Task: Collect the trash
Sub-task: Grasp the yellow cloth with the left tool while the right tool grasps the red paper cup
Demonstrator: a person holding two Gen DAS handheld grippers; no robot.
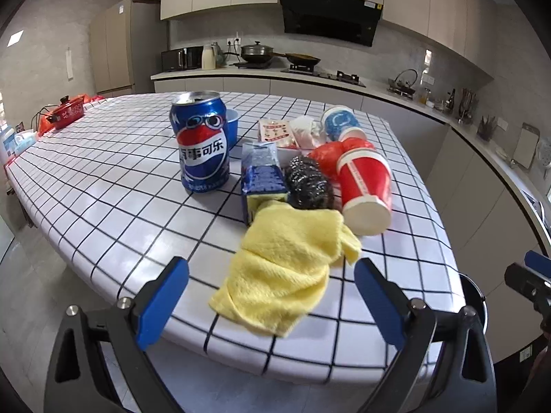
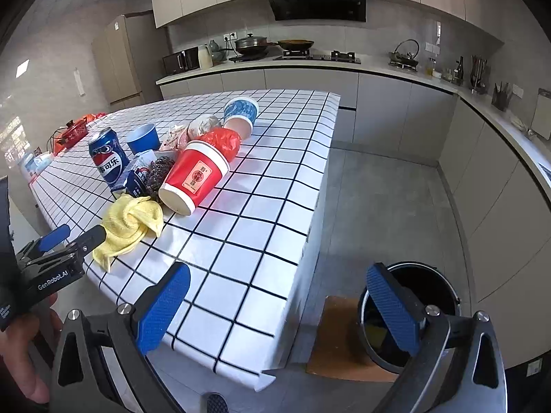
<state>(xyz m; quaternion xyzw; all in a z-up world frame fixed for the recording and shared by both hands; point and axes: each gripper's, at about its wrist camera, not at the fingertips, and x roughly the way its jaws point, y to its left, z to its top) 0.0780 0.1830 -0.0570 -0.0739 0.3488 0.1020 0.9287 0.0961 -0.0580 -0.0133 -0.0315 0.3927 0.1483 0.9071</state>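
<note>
A red paper cup [image 1: 365,186] lies on its side right of centre in the left wrist view, base toward the camera, on the checked tablecloth [image 1: 103,189]. A crumpled red plastic bag [image 1: 330,153] sits at its mouth, and behind that a blue-and-white paper cup [image 1: 341,122] also lies tipped over. Touching the red cup's left side is a steel scourer [image 1: 308,182], then a blue-wrapped sponge [image 1: 263,175], with an upright Pepsi can [image 1: 201,141] further left. A yellow cloth [image 1: 286,275] drapes over the table edge in the lower centre — between the pads of the left gripper [image 1: 272,304], whose jaws stand wide apart, empty. The right gripper [image 2: 279,309] is likewise spread and empty; in its view a black bin [image 2: 427,289] stands on the floor at lower right.
</note>
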